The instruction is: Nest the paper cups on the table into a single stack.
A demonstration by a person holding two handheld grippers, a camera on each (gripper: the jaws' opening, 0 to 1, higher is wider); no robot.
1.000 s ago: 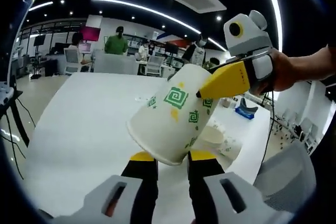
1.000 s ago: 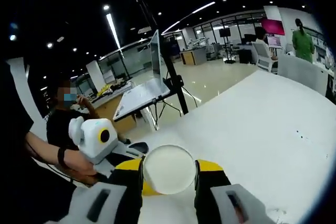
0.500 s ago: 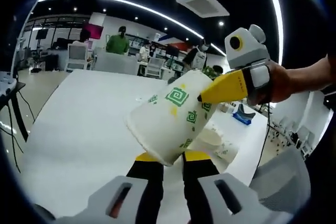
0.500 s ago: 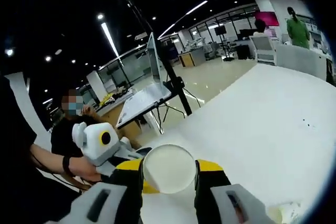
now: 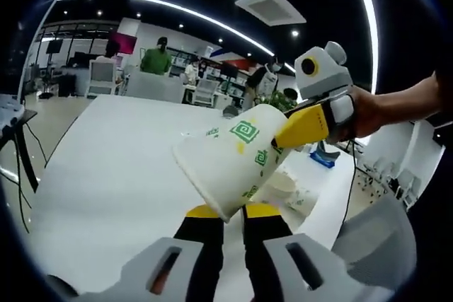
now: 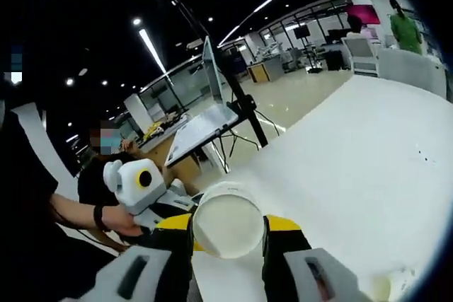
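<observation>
Item: paper cup, green spiral print, held tilted above the white desk, centre of the left gripper view. Your right hand-held gripper is clamped on its rim end; your left hand-held gripper sits just under its base, whether gripping, I cannot tell. Risk: squeezing hard could crush the wall. More cups lie on the desk, right of centre.

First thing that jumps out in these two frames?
A white paper cup with green square spirals, tilted in mid-air above the white table, shut in the right gripper near its base. The left gripper sits just under the cup's rim; I can't tell whether it grips. More cups lie on the table behind.
</observation>
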